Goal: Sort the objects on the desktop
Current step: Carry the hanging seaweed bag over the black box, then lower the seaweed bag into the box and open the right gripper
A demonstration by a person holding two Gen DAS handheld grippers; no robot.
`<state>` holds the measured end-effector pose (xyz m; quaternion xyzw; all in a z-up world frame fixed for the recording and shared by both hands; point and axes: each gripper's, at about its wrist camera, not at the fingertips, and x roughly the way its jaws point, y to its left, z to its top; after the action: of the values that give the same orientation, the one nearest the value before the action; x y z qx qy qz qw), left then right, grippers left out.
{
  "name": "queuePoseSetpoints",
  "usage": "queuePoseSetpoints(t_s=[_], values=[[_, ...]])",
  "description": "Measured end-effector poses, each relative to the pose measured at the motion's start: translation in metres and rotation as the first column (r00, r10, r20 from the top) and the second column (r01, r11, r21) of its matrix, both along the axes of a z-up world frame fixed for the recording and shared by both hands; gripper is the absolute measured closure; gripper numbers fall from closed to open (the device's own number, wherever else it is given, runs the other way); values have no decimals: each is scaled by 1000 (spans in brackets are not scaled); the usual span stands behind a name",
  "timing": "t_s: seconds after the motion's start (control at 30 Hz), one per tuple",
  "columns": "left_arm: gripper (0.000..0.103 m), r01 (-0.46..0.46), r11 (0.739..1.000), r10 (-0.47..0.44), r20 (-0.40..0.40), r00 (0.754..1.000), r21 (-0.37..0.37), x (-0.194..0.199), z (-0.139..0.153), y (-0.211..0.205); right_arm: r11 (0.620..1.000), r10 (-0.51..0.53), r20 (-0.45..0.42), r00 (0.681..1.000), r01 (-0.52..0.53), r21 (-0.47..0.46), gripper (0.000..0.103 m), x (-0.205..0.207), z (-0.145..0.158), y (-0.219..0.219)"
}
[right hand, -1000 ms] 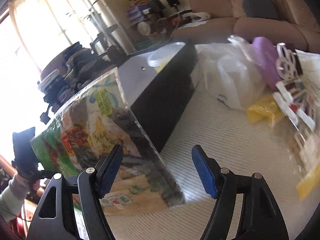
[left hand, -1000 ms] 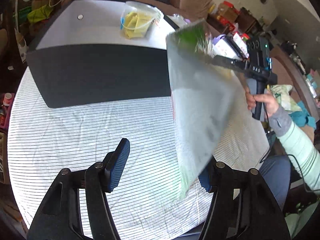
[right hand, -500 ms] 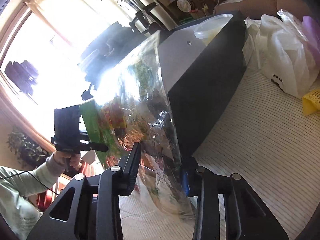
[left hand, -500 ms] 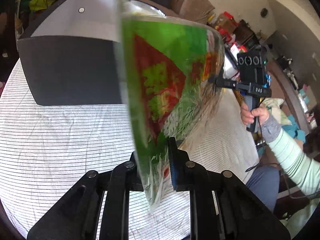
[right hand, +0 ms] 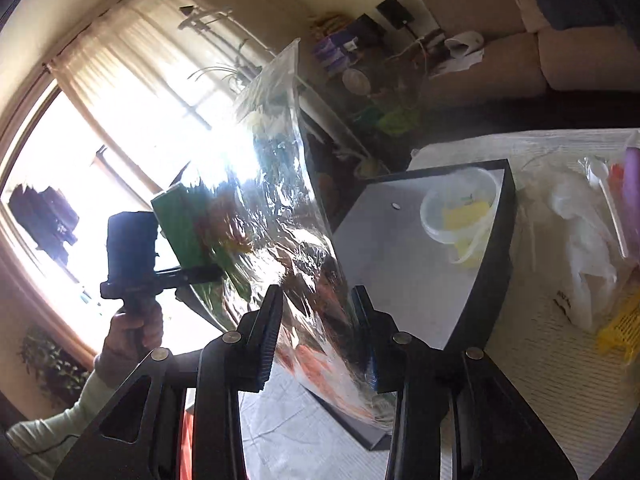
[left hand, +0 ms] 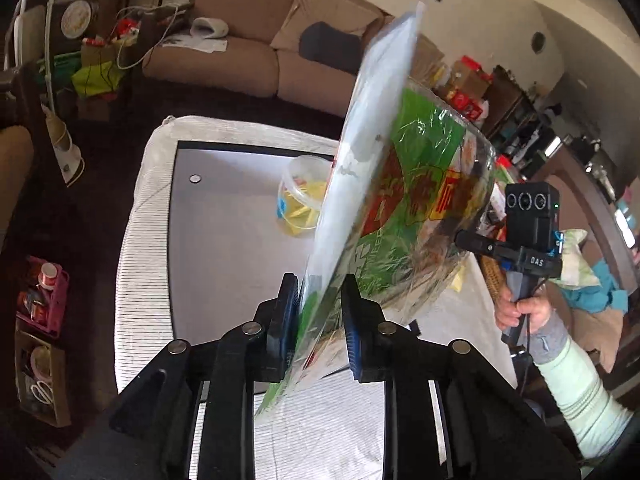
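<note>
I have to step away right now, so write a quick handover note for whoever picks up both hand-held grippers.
Left hand-held gripper: shut on the lower edge of the shiny green packet.
Right hand-held gripper: shut on the same packet, at another edge.
The packet hangs in the air, tilted, above the black bin.
Already in the bin: a clear plastic tub holding yellow pieces.
Left to do: lower the packet into the bin and release. A white plastic bag and a yellow item lie on the striped tablecloth beside the bin, unsorted.
</note>
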<state>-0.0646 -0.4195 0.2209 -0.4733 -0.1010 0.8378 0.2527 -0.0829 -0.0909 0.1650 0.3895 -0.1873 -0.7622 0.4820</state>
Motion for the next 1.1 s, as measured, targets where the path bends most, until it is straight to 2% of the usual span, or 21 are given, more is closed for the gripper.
queuePoseSetpoints(t_s=[0.17, 0.27, 0.33, 0.43, 0.5, 0.53, 0.57, 0.6, 0.67, 0.7, 0.73, 0.77, 0.83, 0.87, 0.9, 0.97, 1.03, 1.1], values=[[80, -47, 998, 52, 137, 989, -39, -19, -50, -25, 999, -17, 100, 995, 12, 48, 66, -17, -34, -28], [80, -80, 994, 91, 184, 979, -71, -29, -69, -33, 986, -5, 107, 994, -13, 165, 66, -17, -49, -46], [80, -91, 989, 116, 217, 969, -119, -35, -80, -29, 964, -5, 111, 994, -25, 264, 66, -18, -60, -58], [79, -43, 969, 107, 258, 960, -242, -31, -96, -10, 927, -33, 104, 994, -8, 375, 66, -17, -69, -65], [75, -1, 921, 104, 245, 964, -388, -24, -105, 11, 878, -51, 82, 995, 6, 478, 64, -15, -74, -68], [73, 18, 890, 103, 239, 966, -455, -22, -110, 19, 846, -50, 66, 997, 8, 533, 67, -13, -75, -70], [72, 35, 858, 101, 234, 967, -513, -19, -113, 27, 818, -29, 45, 999, -2, 575, 68, -13, -74, -75], [71, 47, 843, 92, 229, 969, -536, -19, -114, 32, 786, -11, 18, 1000, -2, 618, 67, -10, -71, -80], [69, 37, 832, 101, 217, 971, -554, -21, -108, 36, 717, 1, -41, 999, 28, 696, 63, -5, -63, -87], [67, 25, 831, 108, 205, 973, -556, -22, -102, 37, 694, 8, -51, 999, 32, 720, 56, -3, -61, -88], [66, 21, 834, 107, 199, 974, -552, -27, -97, 39, 675, 20, -59, 998, 30, 737, 53, 0, -58, -89], [65, 18, 837, 105, 193, 976, -547, -31, -91, 40, 649, 25, -91, 996, 53, 759, 52, 3, -52, -90], [62, 12, 840, 99, 175, 979, -542, -34, -79, 41, 594, 33, -177, 984, 124, 795, 36, 4, -39, -94], [61, 14, 842, 95, 174, 980, -539, -34, -75, 43, 586, 31, -205, 978, 148, 797, 35, 2, -33, -93], [60, 16, 847, 90, 172, 981, -531, -36, -73, 45, 600, 18, -207, 978, 155, 785, 35, -2, -29, -91], [56, 26, 865, 73, 177, 982, -501, -44, -73, 47, 673, -15, -180, 984, 143, 725, 35, -9, -19, -85], [48, 33, 882, 67, 195, 978, -469, -53, -76, 51, 747, -37, -123, 992, 109, 656, 35, -24, -16, -88], [48, 37, 888, 71, 216, 974, -458, -62, -85, 55, 786, -48, -48, 998, 68, 615, 35, -38, -22, -94]])
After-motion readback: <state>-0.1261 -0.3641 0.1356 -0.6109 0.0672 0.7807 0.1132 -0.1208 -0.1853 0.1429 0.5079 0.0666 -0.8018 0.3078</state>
